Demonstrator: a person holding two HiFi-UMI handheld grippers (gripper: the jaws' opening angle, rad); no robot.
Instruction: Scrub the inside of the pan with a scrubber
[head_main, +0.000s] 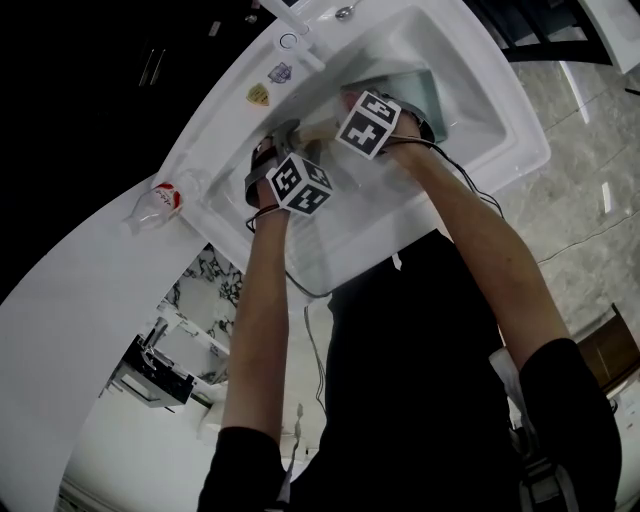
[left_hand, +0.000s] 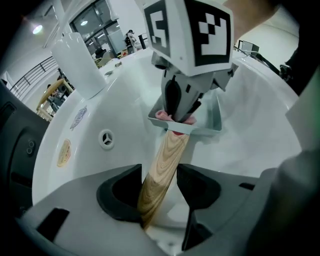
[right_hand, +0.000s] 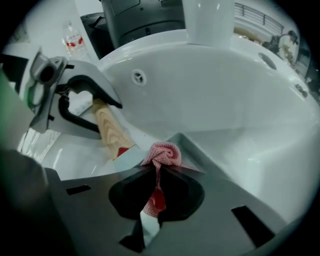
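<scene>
Two grips are carrying most of the risk here. The left hand-held gripper (left_hand: 159, 175) is clamping the wooden handle (left_hand: 167, 150) of the pan (left_hand: 216, 119), jaws standing fairly wide around it. The right hand-held gripper (right_hand: 160, 170) is pinching the pink mesh scrubber (right_hand: 163, 153) with its jaws almost together. It is gripping only a thin tail of the mesh, while the bunched head is sticking out past the tips. That head is sitting at the pan's rim on the handle side, not down on the floor of the pan. A hard push is therefore likely to be dragging the mesh out of the jaws or catching it on the rim. The handle is round and smooth, so scrubbing pressure could be twisting it between the left jaws and tipping the pan. The glossy white sink (head_main: 505, 135) is probably giving the pan little to brace against. The two grippers are also working close together, and a wide stroke could be knocking one against the other. The grey-blue pan is lying inside the sink, toward its far side in the head view. Its long axis is running from the left gripper along the handle to the pan body, with the handle pointing back toward the person. Whether the pan is lying flat or tipped I cannot tell.
</scene>
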